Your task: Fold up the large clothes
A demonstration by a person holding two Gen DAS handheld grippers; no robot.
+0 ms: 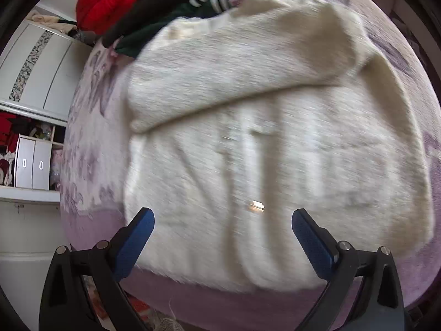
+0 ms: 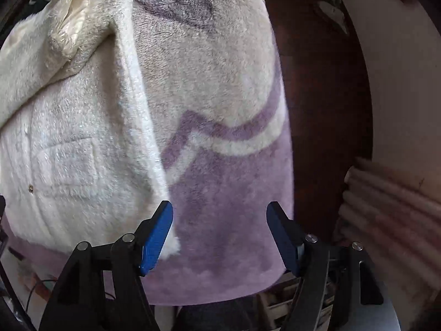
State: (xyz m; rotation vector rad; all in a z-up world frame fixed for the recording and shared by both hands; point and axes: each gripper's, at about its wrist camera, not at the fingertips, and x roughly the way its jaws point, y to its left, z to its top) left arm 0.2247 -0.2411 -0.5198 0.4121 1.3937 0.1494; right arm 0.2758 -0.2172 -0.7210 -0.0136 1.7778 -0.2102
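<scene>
Both grippers, left and right, gape empty above the cream coat spread on the purple blanket, its side edge just beside the right one.

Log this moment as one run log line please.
task: fold large clothes | left gripper: open above cream fleece coat | right gripper: open at coat corner | sleeve folded across

Blurred and cropped areas

The cream fleece jacket was motion-blurred in the left view; the right view's left edge cut its body off, and its small metal snap stayed indistinct.
</scene>
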